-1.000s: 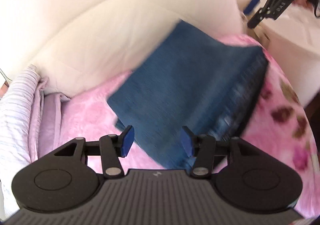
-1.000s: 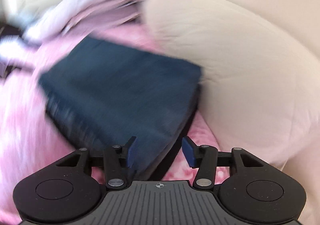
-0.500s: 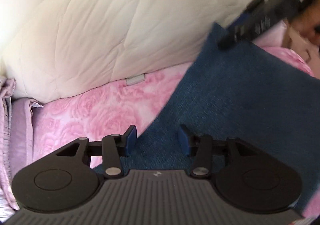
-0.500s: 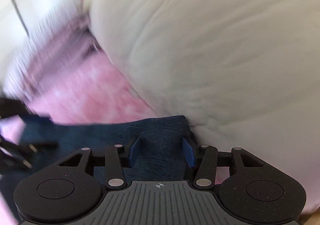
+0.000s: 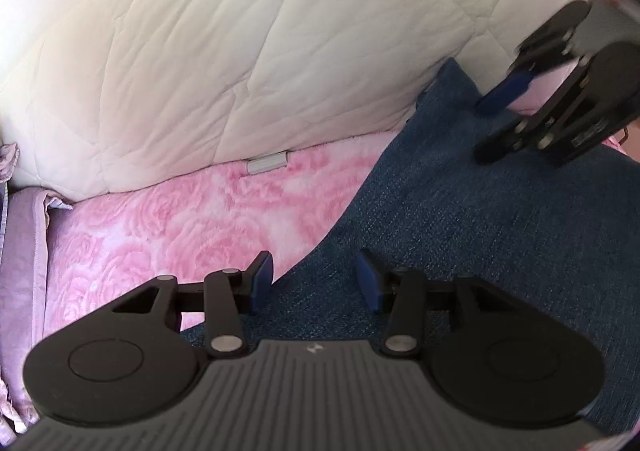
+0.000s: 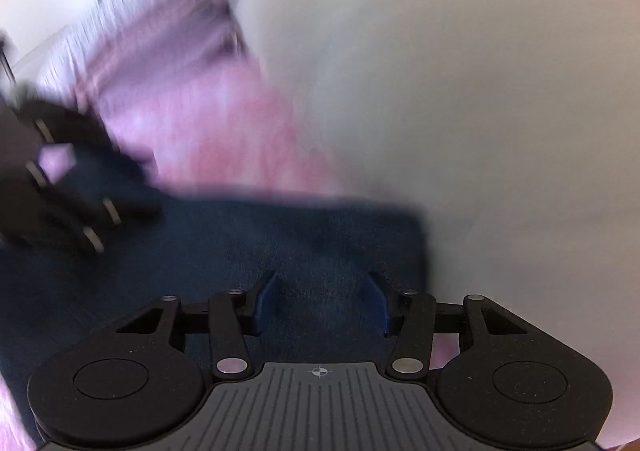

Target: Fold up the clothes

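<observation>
The dark blue, coarse-woven folded garment (image 5: 480, 235) lies flat as a squared slab on the pink rose-patterned fleece blanket (image 5: 180, 227), one corner against the cream quilted duvet (image 5: 240, 51). The left gripper (image 5: 314, 279) and right gripper (image 6: 322, 301) hover over it, jaws wide, holding nothing. It looks folded; further folds cannot be judged.
</observation>
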Available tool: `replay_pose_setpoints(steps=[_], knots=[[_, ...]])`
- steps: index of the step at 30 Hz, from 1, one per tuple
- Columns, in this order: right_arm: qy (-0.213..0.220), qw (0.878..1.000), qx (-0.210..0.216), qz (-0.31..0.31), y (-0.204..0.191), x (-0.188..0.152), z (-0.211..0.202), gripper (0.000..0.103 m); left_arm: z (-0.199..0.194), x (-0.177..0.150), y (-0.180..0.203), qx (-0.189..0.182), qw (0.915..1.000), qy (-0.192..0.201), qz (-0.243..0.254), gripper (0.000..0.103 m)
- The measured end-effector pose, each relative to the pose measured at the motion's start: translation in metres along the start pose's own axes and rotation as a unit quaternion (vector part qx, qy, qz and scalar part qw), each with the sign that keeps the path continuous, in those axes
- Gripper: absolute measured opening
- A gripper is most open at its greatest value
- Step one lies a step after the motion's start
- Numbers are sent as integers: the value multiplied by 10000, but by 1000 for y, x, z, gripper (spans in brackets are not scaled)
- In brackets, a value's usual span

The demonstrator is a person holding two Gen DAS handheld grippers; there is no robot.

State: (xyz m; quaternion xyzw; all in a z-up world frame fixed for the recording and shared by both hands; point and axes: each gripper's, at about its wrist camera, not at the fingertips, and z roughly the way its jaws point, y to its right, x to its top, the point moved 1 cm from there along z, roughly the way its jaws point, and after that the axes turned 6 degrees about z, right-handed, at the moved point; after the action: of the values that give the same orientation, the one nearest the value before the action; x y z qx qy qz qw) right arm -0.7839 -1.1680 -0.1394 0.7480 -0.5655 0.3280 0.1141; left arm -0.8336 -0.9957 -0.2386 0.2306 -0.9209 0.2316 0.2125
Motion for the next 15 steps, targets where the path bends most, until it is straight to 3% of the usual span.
replay_pose_setpoints(steps=[5,8,13,15], knots=[[-59,9997,186,-146,-8,-8,-15,50,-9,2,-8,-42,9998,6,-202,47],[44,9989,313,-333,-20,-29,-60,50,-40,-5,-6,230,9991,218,-298,40],[-156,9985,231,-468,-46,-87,-94,50,-118,-53,9,117,9961,456,-749,39],[-312,9984,104,-460,-47,-109,-93,50,-136,-80,23,-58,9957,344,-854,39]])
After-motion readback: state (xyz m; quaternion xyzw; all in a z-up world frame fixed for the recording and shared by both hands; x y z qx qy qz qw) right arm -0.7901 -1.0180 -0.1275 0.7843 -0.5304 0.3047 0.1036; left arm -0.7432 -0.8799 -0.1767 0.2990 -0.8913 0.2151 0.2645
